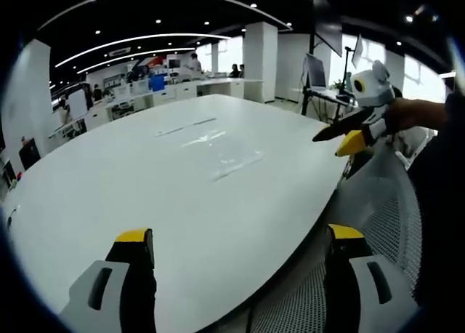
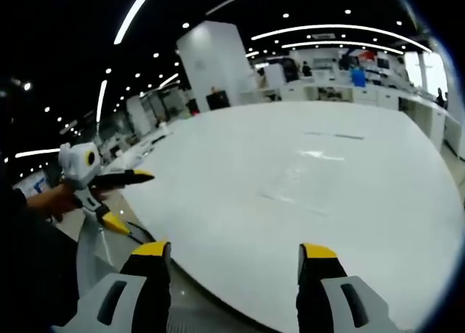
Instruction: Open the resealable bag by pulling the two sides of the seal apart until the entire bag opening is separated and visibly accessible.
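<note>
Since the clear resealable bag [image 1: 218,147] lies flat and untouched mid-surface [image 1: 109,195], its seal looks closed, though glare hides detail. Left tongs [image 1: 240,247] and right tongs [image 2: 236,259] hang wide open, empty, near the surface edge, likely readying approach.

A wide white table [image 1: 145,195] with a rounded edge spans the near ground in both views, its top glossy and catching ceiling glare. Above, the ceiling [image 1: 145,13] is dark, set with small round spotlights and long curved light strips [image 2: 134,13]. A thick white pillar [image 1: 260,60] stands beyond the table's far edge. Farther back run rows of white desks [image 1: 167,93] with monitors and people seated or standing. Bright windows [image 1: 421,78] line the far right in the left gripper view. A grey mesh chair [image 1: 392,217] sits near the table's right edge.
</note>
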